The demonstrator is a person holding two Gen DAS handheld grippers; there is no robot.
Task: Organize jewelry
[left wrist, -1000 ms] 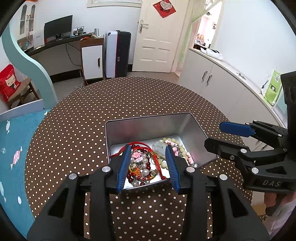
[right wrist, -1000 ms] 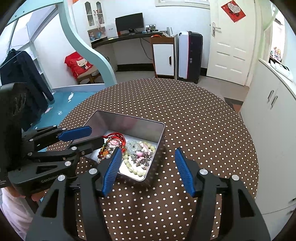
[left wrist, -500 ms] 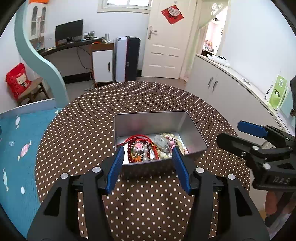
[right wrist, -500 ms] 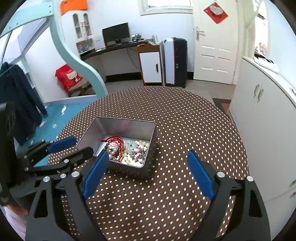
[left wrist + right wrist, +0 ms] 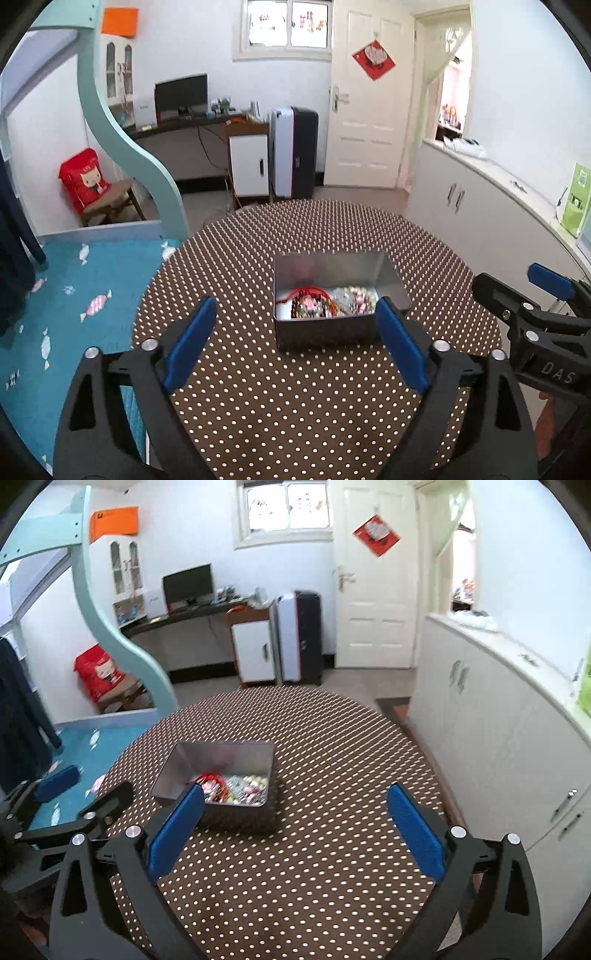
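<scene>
An open silver metal tin stands on the round brown polka-dot table. It holds a heap of jewelry: red cord bracelets, beads and pearls. The tin also shows in the right wrist view, with the jewelry inside. My left gripper is open and empty, held back in front of the tin. My right gripper is open wide and empty, to the right of the tin. Each gripper shows at the edge of the other's view.
The table edge curves close on the left over a blue carpet. White cabinets line the right wall. A desk, a suitcase and a door stand at the back of the room.
Both grippers have pulled back and up from the tin and opened wider. The left fingers were over the jewelry a second ago and now stand clear of the tin.
</scene>
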